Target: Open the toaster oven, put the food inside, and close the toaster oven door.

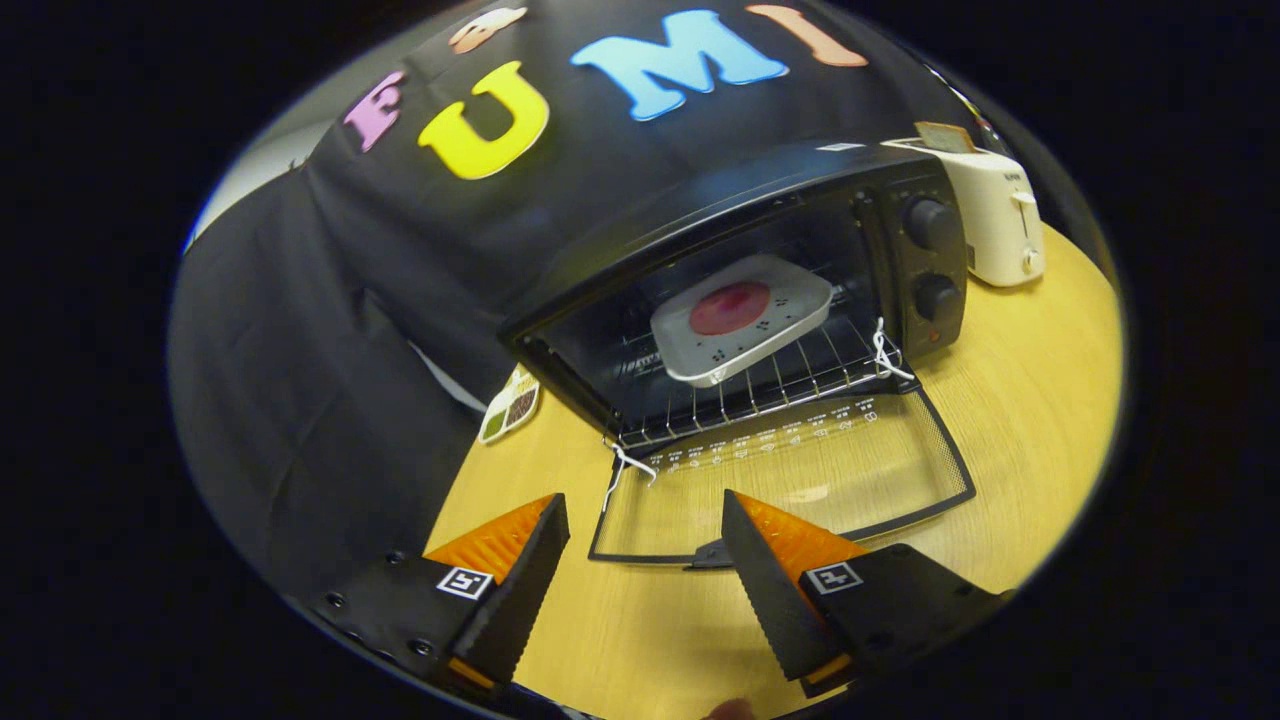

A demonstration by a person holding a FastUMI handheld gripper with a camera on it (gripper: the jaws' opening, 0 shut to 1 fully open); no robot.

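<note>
The gripper (645, 560) hangs with its jaws spread wide and nothing between them, just short of the toaster oven door (790, 480), which lies dropped flat on the counter (1030, 400). The door's handle (708, 555) sits at its near edge, just ahead of the jaws. Beyond the door, the white tray with the red food (740, 315) rests on the oven's wire rack (760, 385). Loading looks done; closing remains, which calls for getting under that handle and swinging the door up. A white toaster (995, 215) stands behind the oven.
</note>
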